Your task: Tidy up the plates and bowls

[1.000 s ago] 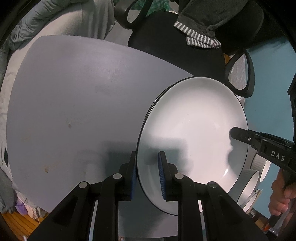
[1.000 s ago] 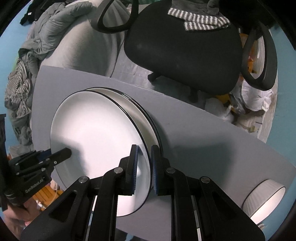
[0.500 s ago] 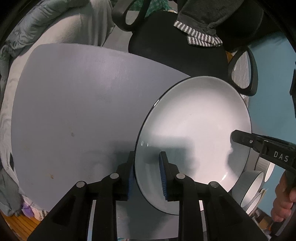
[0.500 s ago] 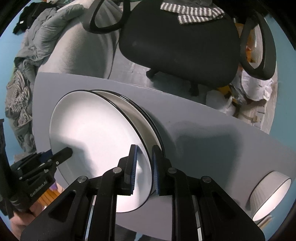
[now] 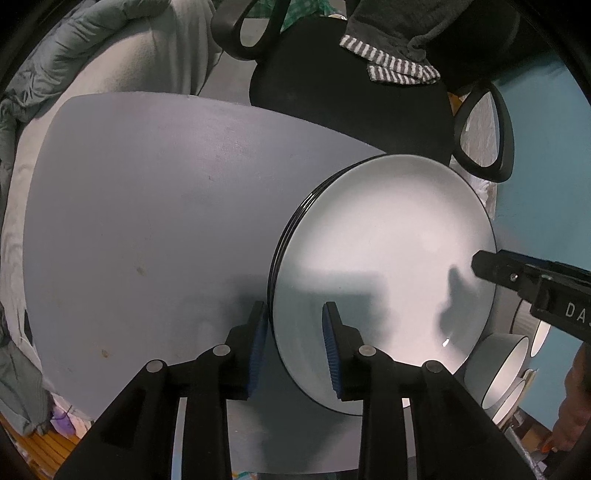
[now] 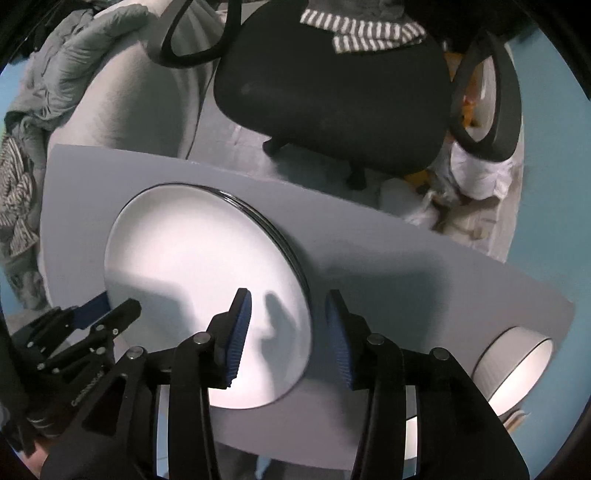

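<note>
On table: stack of plates [image 5: 384, 254] lies flat on grey tabletop [image 5: 147, 206], toward its right side in left wrist view.
Plates look: white, glossy, round, thin black rim; several rims show stacked at edge [image 6: 273, 229], top plate w/ shallow well, bare.
Left gripper [image 5: 294, 345]: jaws parted, blue ribbed pads either side of stack's near rim; one finger over the plate, other outside the rim; not pinching, gap visible.
Right gripper [image 6: 286, 334]: jaws wide apart, straddling stack's opposite rim; left pad above plate, right pad beyond edge over table; nothing held.
Bowls: white bowl w/ dark rim [image 6: 517, 369] on table's right end, well apart from plates; more bowls [image 5: 498, 365] just beyond stack in left view.
Bkgd: black office chair [image 6: 332, 85] behind table, striped cloth [image 6: 362, 35] on it; grey bedding [image 5: 122, 51] at left.
</note>
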The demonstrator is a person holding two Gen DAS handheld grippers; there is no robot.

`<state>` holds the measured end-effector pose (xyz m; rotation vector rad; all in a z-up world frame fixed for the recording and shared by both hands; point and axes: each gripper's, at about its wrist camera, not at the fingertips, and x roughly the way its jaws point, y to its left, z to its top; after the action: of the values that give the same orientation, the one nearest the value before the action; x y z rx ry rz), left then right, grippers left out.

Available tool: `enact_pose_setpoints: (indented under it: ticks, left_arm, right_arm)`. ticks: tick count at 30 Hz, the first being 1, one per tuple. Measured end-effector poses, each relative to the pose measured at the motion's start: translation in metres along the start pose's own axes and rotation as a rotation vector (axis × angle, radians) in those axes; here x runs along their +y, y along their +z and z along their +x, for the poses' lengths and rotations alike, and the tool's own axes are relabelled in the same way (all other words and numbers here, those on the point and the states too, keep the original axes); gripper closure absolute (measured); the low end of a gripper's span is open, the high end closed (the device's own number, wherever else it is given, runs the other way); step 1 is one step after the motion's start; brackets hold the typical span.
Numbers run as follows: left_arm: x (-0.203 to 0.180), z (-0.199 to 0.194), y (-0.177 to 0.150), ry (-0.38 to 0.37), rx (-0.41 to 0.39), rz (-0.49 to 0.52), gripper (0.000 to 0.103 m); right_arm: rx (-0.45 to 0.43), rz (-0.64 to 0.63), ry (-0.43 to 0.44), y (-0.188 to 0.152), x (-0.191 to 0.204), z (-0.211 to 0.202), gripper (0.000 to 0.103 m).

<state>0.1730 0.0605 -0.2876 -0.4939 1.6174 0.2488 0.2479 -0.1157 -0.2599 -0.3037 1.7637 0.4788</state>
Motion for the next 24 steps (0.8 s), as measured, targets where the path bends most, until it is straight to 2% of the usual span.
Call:
enact_pose_setpoints:
  ticks: [3,5,9,11,14,16,20,24]
  left_arm:
    - [0.000,-0.004,-0.001,0.003,-0.012,0.002,0.072]
    - [0.001,-0.009,-0.002,0.007,-0.031,0.004,0.065]
    - [0.001,-0.023,-0.007,0.031,-0.080,0.005,0.058]
    - [0.000,-0.031,-0.009,0.039,-0.104,0.008,0.052]
    - [-0.002,-0.043,-0.016,0.048,-0.144,0.020,0.048]
    - [-0.005,-0.051,-0.021,0.051,-0.169,0.029,0.044]
    - [-0.008,-0.066,-0.032,0.056,-0.225,0.045,0.035]
    - [-0.010,-0.079,-0.036,0.069,-0.264,0.060,0.033]
  right_arm:
    - [0.006,-0.005,-0.003,0.001,0.000,0.001,0.060]
    - [-0.018,-0.024,-0.036,0.000,0.002,-0.001,0.060]
    - [-0.067,-0.038,-0.064,-0.006,0.008,-0.007,0.045]
    - [-0.088,-0.048,-0.076,-0.009,0.011,-0.010,0.044]
    - [-0.113,-0.053,-0.079,-0.013,0.011,-0.015,0.043]
    - [-0.137,-0.055,-0.081,-0.015,0.012,-0.021,0.039]
    - [-0.176,-0.060,-0.089,-0.020,0.015,-0.032,0.039]
    - [-0.217,-0.067,-0.090,-0.026,0.019,-0.043,0.038]
